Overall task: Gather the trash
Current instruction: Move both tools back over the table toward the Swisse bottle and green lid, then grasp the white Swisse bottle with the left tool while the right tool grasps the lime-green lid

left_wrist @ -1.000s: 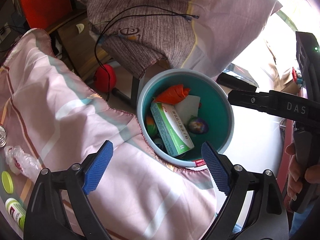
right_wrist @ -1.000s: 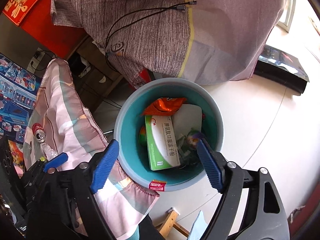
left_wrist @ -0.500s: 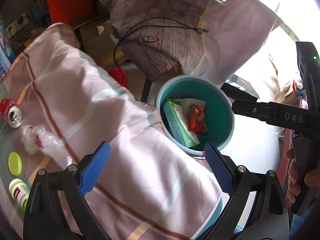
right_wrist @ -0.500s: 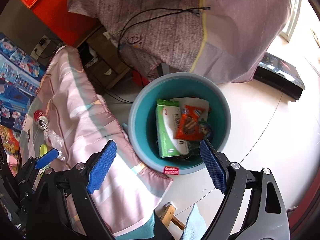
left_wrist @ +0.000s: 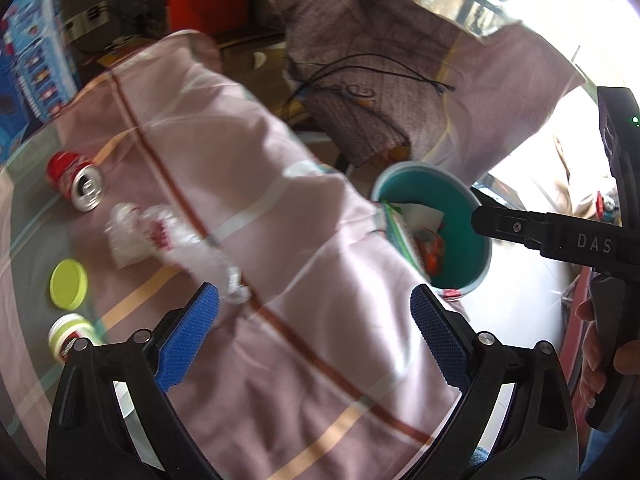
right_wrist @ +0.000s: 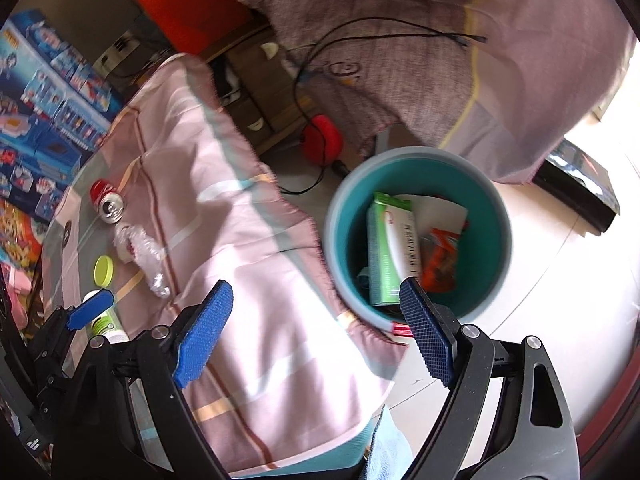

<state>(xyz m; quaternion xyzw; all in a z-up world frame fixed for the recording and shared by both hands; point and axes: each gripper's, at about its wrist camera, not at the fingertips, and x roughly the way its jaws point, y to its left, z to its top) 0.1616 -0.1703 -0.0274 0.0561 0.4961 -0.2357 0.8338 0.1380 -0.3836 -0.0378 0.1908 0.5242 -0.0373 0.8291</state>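
Now both grippers are swinging off the bin toward the litter.

The left gripper (left_wrist: pixel 312 332) and right gripper (right_wrist: pixel 316 332), spread wide and empty, have left the teal bin (right_wrist: pixel 340 208). An orange wrapper (right_wrist: pixel 440 256) now lies inside, on the green box (right_wrist: pixel 390 252). Beside the bin, on the cloth-covered table (left_wrist: pixel 280 360), wait a red can (left_wrist: pixel 78 182), crumpled plastic bottle (left_wrist: pixel 160 236), yellow lid (left_wrist: pixel 68 283) and small bottle (left_wrist: pixel 70 336).

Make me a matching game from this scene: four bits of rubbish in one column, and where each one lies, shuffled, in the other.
1. red can
2. green box
3. yellow lid
4. orange wrapper

a. in the teal bin, standing on end
b. on the tablecloth, flat
c. in the bin, beside the box
d. on the tablecloth, on its side

Pairs: 1-d, 2-a, 3-b, 4-c
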